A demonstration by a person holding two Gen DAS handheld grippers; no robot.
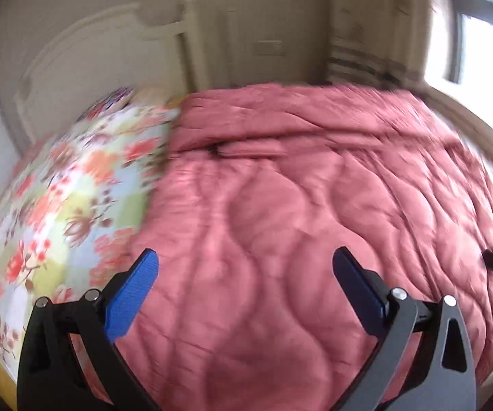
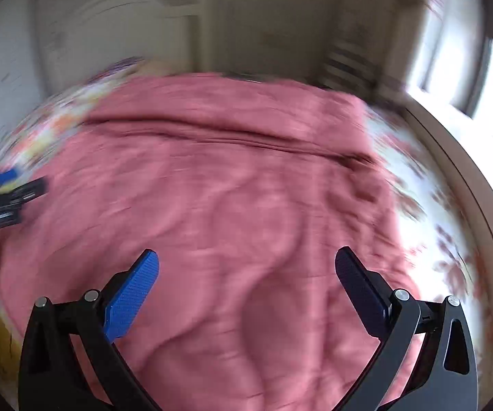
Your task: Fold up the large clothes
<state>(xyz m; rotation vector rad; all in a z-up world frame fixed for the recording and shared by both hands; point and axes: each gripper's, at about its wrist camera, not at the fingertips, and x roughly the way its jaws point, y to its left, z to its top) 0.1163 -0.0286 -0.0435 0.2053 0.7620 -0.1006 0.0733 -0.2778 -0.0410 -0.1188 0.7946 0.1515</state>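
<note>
A large pink quilted blanket lies spread over the bed, with one fold line running across its far part. It also fills the right wrist view. My left gripper is open and empty, hovering above the near part of the blanket. My right gripper is open and empty too, above the blanket. The left gripper also shows at the left edge of the right wrist view. Both views are motion-blurred.
A floral bedsheet covers the bed to the left of the blanket and shows on the right in the right wrist view. A cream headboard and wall stand behind. A bright window is at the right.
</note>
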